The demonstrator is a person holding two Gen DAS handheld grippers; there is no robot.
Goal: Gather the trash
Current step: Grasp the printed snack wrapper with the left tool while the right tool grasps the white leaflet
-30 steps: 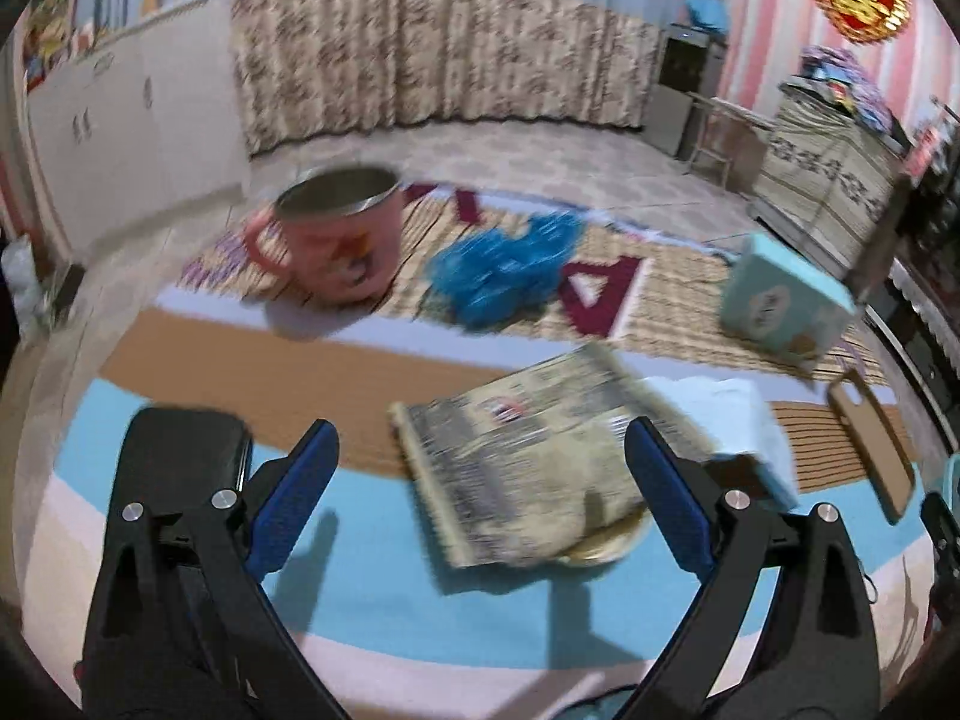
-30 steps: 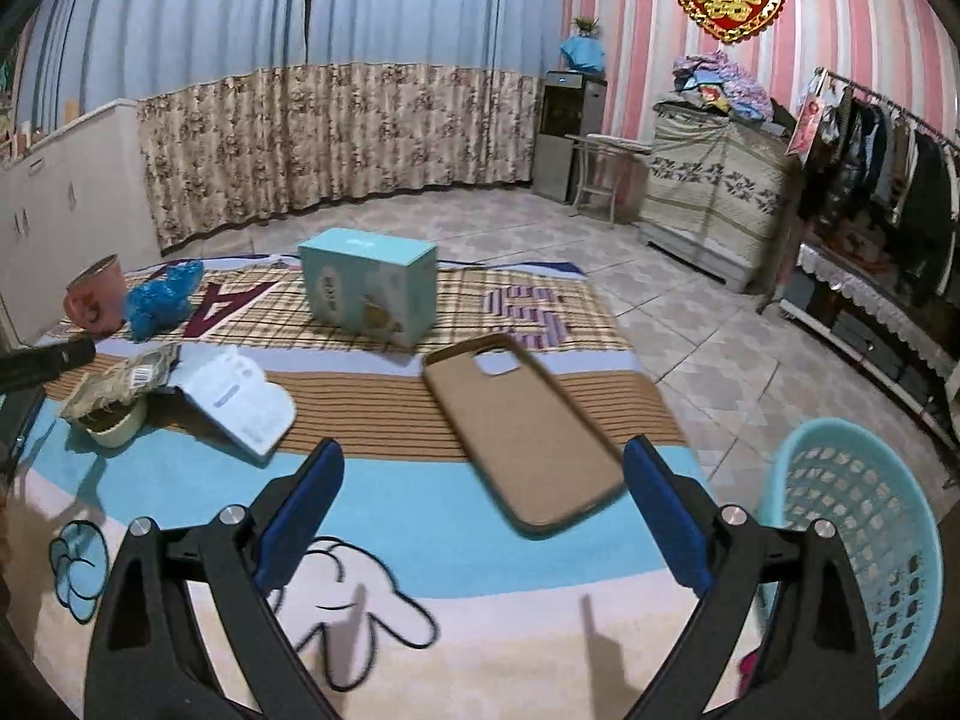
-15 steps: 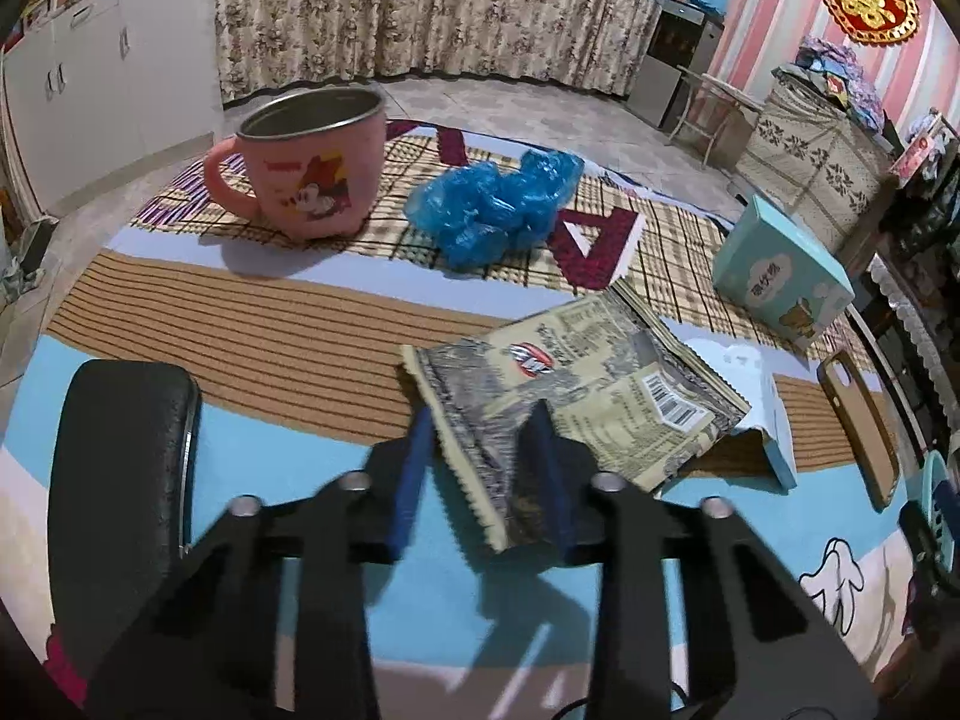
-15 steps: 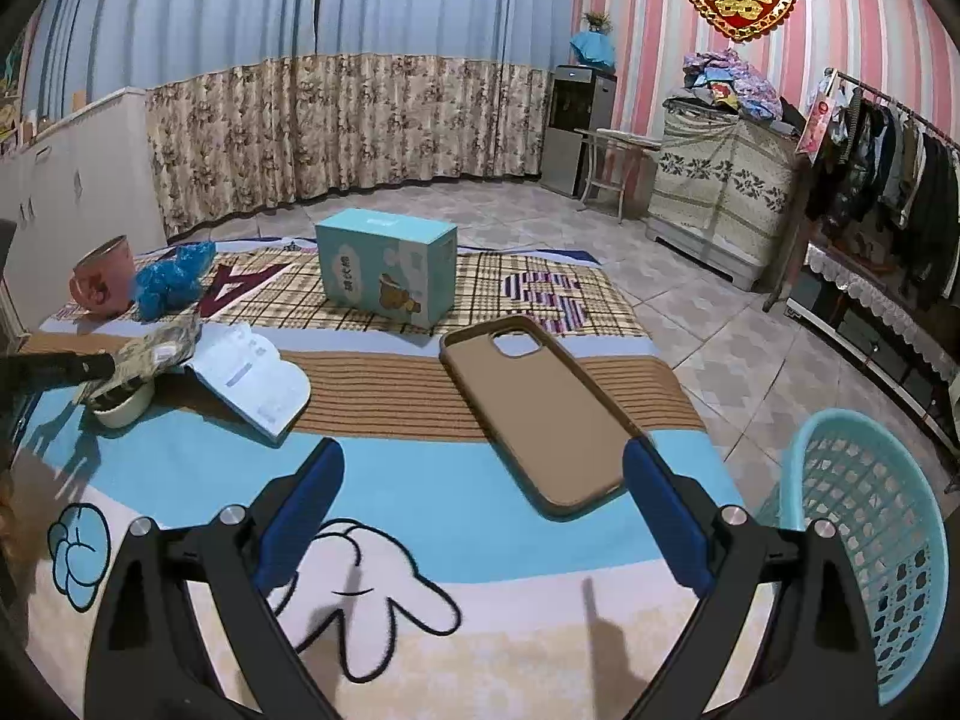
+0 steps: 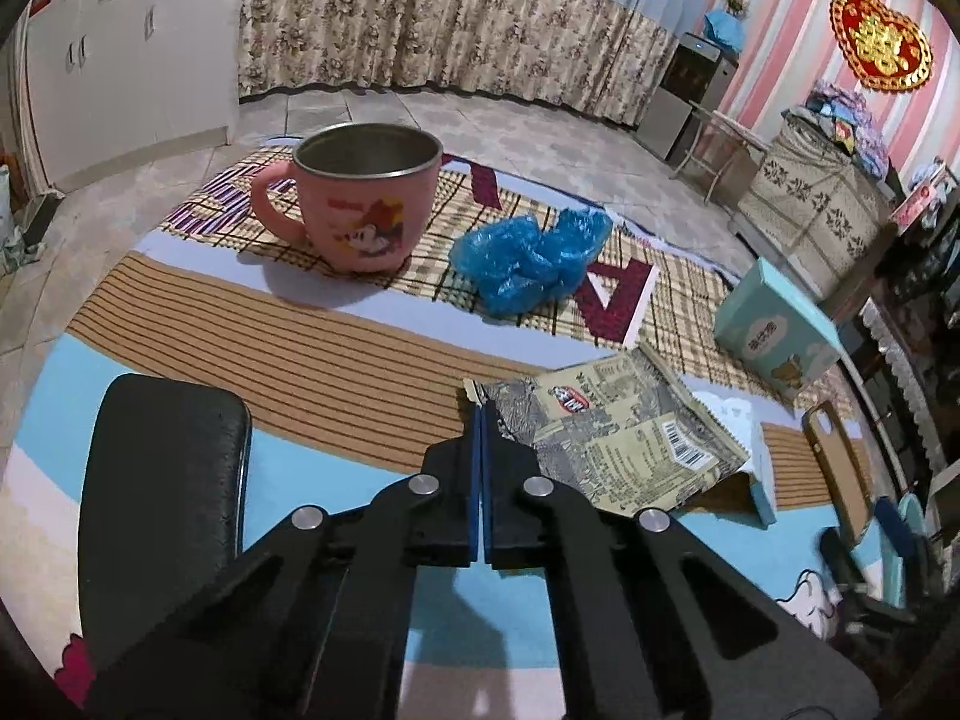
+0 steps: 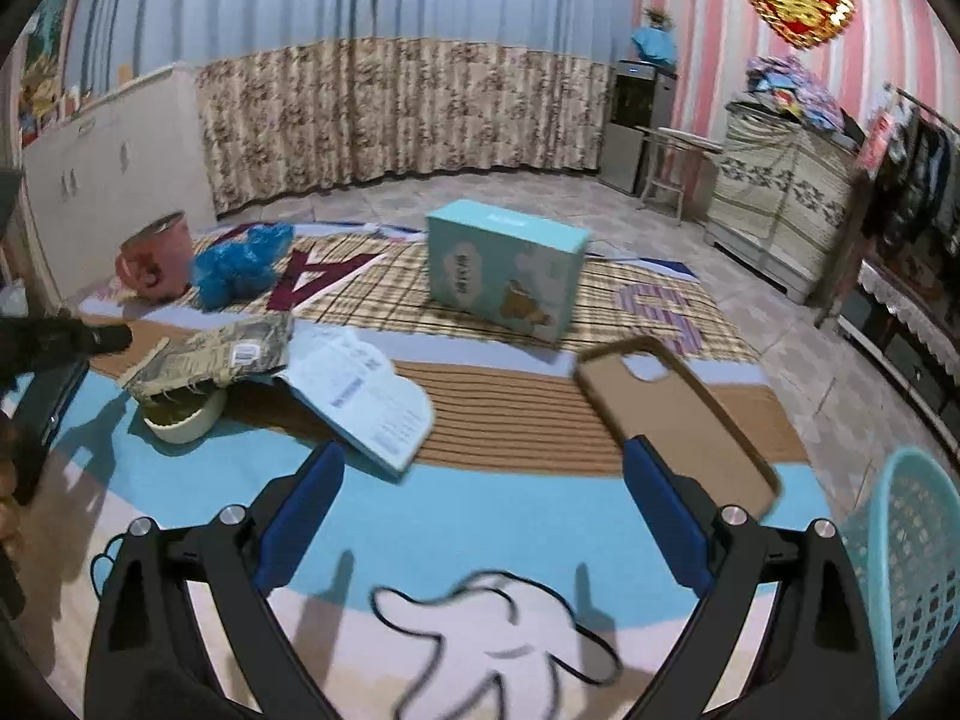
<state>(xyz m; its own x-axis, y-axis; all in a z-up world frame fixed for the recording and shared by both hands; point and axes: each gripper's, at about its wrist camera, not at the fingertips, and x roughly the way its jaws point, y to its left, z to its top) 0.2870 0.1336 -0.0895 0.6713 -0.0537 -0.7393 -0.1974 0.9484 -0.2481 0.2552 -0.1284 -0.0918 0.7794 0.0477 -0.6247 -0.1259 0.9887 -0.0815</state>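
Observation:
A crumpled printed snack wrapper [image 5: 624,438] lies on the play mat, partly over a small cream bowl [image 6: 180,420]. My left gripper [image 5: 482,414] is shut, its blue pads pinching the wrapper's near left corner. In the right wrist view the wrapper [image 6: 222,348] shows its left edge held by that black gripper [image 6: 90,336]. A scrunched blue plastic bag [image 5: 528,264] sits beyond it on the mat. My right gripper [image 6: 480,468] hangs open over the blue band of the mat with nothing between its fingers. A turquoise basket [image 6: 918,588] stands off the mat at the right.
A pink mug [image 5: 360,210] stands at the far left, a teal box [image 6: 504,270] further back. An open booklet [image 6: 360,396] and a brown phone case [image 6: 672,414] lie mid-mat. A black phone [image 5: 162,480] lies left of my left gripper. Cabinets and furniture line the walls.
My left gripper's jaws went from wide open to shut on the wrapper's near corner. My right gripper shifted forward over the mat toward the booklet and stayed open.

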